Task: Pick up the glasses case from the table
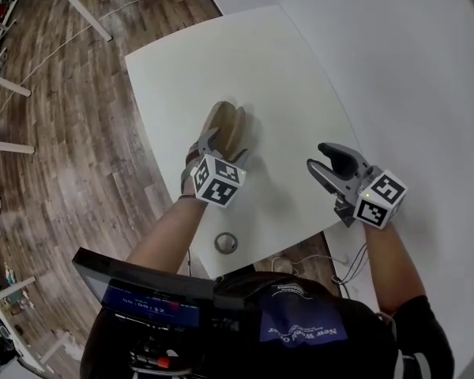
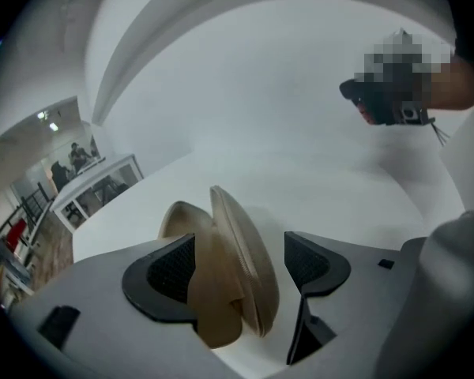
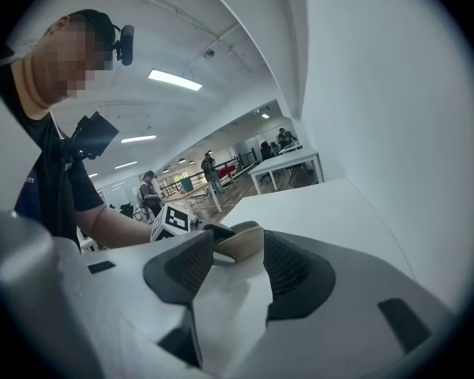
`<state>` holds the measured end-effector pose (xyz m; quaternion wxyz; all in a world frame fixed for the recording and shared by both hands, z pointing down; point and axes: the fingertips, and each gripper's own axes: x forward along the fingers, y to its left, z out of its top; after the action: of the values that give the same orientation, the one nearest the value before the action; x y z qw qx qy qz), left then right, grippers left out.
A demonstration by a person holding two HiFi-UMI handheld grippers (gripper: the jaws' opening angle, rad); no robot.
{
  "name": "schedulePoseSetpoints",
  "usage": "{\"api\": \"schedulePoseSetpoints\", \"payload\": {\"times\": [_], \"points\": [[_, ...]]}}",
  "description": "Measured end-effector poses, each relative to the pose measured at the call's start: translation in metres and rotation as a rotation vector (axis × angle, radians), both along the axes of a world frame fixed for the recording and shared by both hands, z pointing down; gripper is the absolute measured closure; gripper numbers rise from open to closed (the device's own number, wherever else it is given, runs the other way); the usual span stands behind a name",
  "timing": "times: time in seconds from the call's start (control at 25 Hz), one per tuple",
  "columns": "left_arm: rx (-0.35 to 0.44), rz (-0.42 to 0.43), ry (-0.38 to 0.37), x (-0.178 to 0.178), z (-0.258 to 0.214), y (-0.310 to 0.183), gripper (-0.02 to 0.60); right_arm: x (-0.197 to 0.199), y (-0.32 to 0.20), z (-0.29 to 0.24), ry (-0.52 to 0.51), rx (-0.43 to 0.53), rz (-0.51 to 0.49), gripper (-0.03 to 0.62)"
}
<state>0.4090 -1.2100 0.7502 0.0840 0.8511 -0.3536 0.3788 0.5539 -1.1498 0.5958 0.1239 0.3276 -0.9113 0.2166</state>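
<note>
Head view: one smooth white table [image 1: 284,69] bears one tan glasses case [image 1: 227,126], an oval clamshell gaping open, at the left gripper [image 1: 211,144]; the right gripper [image 1: 330,159] is well apart. Left gripper view: two ribbed black pads [image 2: 310,260] are spread, straddling the case. Right gripper view: jaws spread, only table between.

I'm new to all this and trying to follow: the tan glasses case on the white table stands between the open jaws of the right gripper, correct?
Not quite. It is the left gripper whose open jaws straddle the tan glasses case on the white table, as the left gripper view shows. In the head view, the right gripper hangs off to the side, holding nothing.
</note>
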Motion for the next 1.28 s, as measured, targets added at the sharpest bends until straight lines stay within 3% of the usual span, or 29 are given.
{"api": "schedulePoseSetpoints", "payload": {"times": [0.12,0.2,0.32,0.4,0.48,0.64,0.84,1.28], "points": [[0.023,0.029,-0.172,-0.004,0.020,-0.008,0.239,0.002,-0.002,0.006,0.001,-0.013,-0.003,0.439],[0.038,0.054,-0.261,-0.006,0.028,-0.009,0.274,0.004,-0.003,0.007,0.001,-0.019,0.001,0.439],[0.056,0.106,-0.301,0.002,0.029,-0.006,0.369,0.005,-0.008,0.004,0.003,-0.026,0.003,0.439],[0.041,0.133,-0.268,0.010,0.030,0.000,0.451,0.006,-0.009,0.003,0.005,-0.029,0.002,0.439],[0.023,0.142,-0.212,0.018,0.032,0.005,0.466,0.010,-0.006,0.008,0.002,-0.030,0.002,0.439],[0.042,0.132,-0.133,0.028,0.020,0.009,0.477,0.024,0.001,0.013,-0.005,-0.025,0.011,0.439],[0.084,0.097,-0.053,0.023,-0.033,0.019,0.479,0.037,0.016,-0.012,-0.001,0.005,0.025,0.439],[0.189,0.034,0.016,0.026,-0.146,0.075,0.479,0.069,0.075,-0.087,0.018,0.096,0.037,0.441]]}}
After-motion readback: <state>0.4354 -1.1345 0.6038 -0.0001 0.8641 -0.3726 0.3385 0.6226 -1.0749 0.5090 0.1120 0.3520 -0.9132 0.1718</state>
